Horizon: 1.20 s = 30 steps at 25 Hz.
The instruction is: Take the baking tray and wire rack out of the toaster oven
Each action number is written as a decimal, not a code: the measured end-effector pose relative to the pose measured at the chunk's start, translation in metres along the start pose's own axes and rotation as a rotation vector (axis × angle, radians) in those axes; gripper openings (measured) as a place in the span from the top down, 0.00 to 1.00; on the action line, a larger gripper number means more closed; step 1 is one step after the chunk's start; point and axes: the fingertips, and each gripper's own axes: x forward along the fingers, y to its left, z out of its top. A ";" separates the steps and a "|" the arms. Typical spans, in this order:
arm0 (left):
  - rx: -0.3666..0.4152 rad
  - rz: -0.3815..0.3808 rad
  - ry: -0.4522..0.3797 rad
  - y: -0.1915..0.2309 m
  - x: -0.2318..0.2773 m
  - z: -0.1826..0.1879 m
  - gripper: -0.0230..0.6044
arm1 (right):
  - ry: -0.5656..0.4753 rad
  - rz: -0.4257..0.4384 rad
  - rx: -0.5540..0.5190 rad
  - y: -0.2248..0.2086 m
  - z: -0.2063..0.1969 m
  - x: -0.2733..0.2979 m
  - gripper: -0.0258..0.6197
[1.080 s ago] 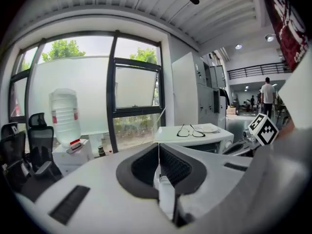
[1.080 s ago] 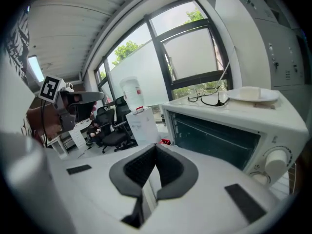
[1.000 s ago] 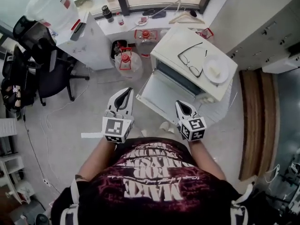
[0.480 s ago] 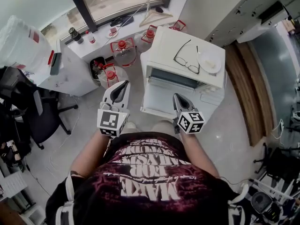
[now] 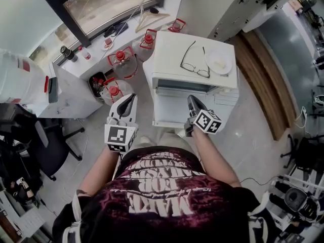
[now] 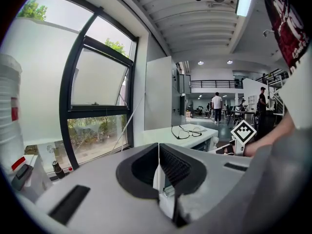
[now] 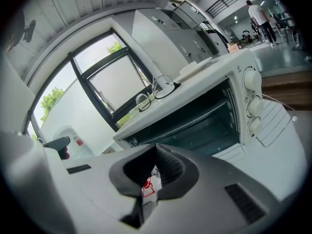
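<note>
White toaster oven now squarely ahead | left tool closed, empty | right tool closed, rolled

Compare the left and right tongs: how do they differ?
The left tongs hang over the floor, left of the open oven door; the right tongs hang over that door. The left tongs point past the oven on its left; the right tongs point into the oven cavity. Both are shut and empty.

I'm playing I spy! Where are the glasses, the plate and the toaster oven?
glasses (image 5: 195,71), head view, bridge between the lenses.
plate (image 5: 228,67), head view, bare part near the rim.
toaster oven (image 5: 166,49), head view, bare top.
</note>
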 end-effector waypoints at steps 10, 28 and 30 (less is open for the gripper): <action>-0.005 -0.004 0.033 -0.009 0.036 0.006 0.95 | -0.085 0.033 0.165 -0.043 0.020 0.047 0.79; 0.011 0.023 0.143 -0.009 0.044 -0.016 0.95 | -0.178 0.049 0.364 -0.074 0.045 0.104 0.69; 0.014 0.022 0.144 -0.010 0.042 -0.017 0.95 | -0.179 0.063 0.406 -0.075 0.046 0.105 0.72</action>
